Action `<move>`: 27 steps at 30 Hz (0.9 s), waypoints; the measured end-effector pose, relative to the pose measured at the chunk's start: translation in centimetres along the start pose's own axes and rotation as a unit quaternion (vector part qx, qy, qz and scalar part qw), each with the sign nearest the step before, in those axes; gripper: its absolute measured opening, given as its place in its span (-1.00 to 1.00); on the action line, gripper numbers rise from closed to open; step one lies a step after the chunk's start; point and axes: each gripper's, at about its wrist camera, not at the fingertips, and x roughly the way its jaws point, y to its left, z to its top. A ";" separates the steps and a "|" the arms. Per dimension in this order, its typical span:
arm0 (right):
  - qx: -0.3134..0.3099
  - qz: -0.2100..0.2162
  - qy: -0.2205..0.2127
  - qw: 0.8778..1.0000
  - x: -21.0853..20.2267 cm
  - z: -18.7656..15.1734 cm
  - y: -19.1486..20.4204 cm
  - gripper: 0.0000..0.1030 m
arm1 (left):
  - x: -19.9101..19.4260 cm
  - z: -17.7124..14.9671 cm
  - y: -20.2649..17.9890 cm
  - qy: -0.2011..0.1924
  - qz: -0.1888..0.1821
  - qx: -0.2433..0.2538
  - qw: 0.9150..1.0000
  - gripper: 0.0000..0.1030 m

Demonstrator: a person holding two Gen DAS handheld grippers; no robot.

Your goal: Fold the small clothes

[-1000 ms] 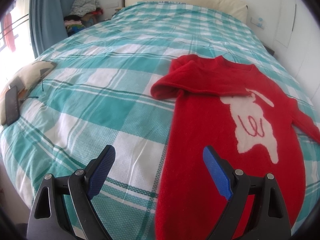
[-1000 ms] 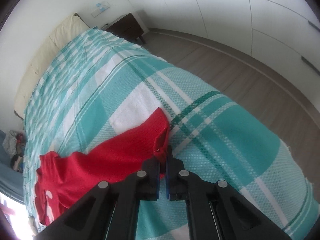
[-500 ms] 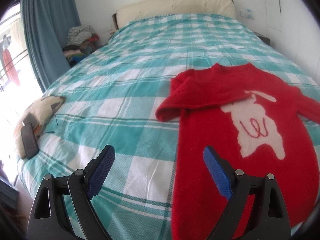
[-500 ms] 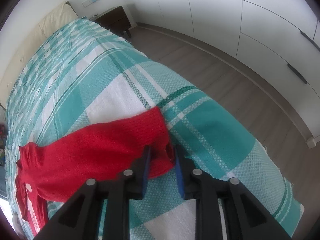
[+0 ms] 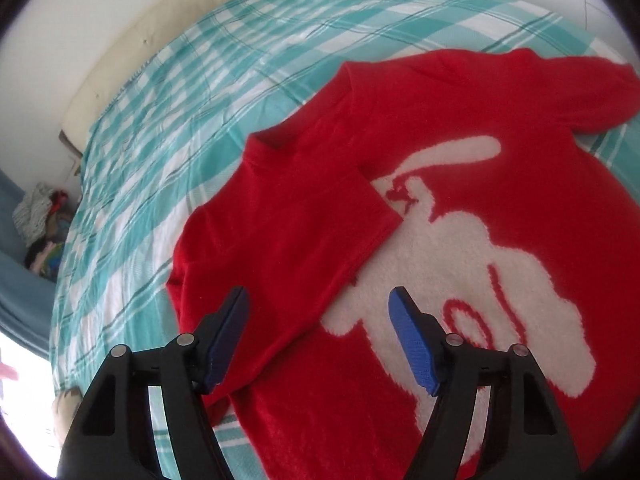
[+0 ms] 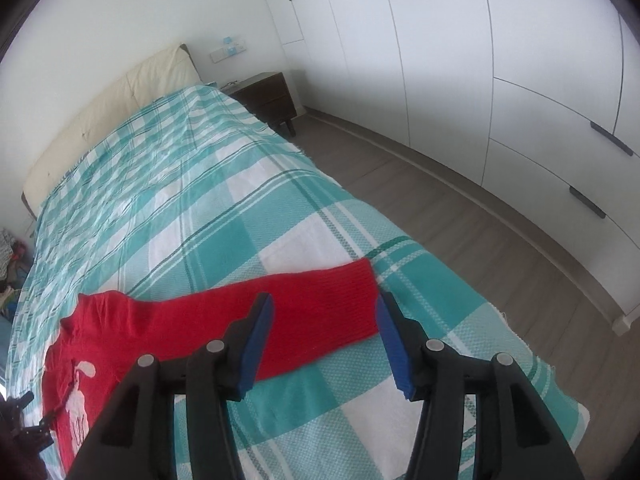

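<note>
A red sweater (image 5: 520, 160) with a white animal motif (image 5: 460, 260) lies flat on the teal plaid bed (image 5: 180, 100). One sleeve (image 5: 300, 232) is folded across its chest. My left gripper (image 5: 318, 294) hovers over that folded sleeve and the motif; its jaws are closing, with nothing gripped between them. The other sleeve (image 6: 312, 320) stretches out sideways toward the bed's edge, its cuff (image 6: 356, 280) flat on the cover. My right gripper (image 6: 325, 300) hangs just above this sleeve's end, its jaws opening and its pads clear of the cloth.
The bed's side edge (image 6: 520, 340) drops to a wooden floor (image 6: 460, 220) beside white wardrobes (image 6: 480, 80). A cream headboard (image 6: 120, 108) and a dark nightstand (image 6: 268, 96) stand at the far end. A pile of clothes (image 5: 40, 220) sits beyond the bed's other side.
My right gripper let go of the sleeve cuff, opened and rose; the sleeve now lies flat. My left gripper swung from the bare cover over onto the sweater and rolled, its jaws a little narrower.
</note>
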 end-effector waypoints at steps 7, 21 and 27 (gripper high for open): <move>-0.033 0.019 0.013 0.999 1.2 -0.8 2.5 0.03 | 3.8 0.9 -0.5 0.004 -0.020 -0.001 1.000 0.01; -0.053 0.044 -0.012 0.998 0.1 -1.1 4.4 0.03 | -5.2 -12.8 22.8 -0.034 0.111 -0.432 0.894 -0.92; -0.055 0.059 -0.007 0.997 0.2 -1.8 5.6 0.03 | -4.0 -24.6 27.5 0.046 0.177 -0.579 0.795 -0.93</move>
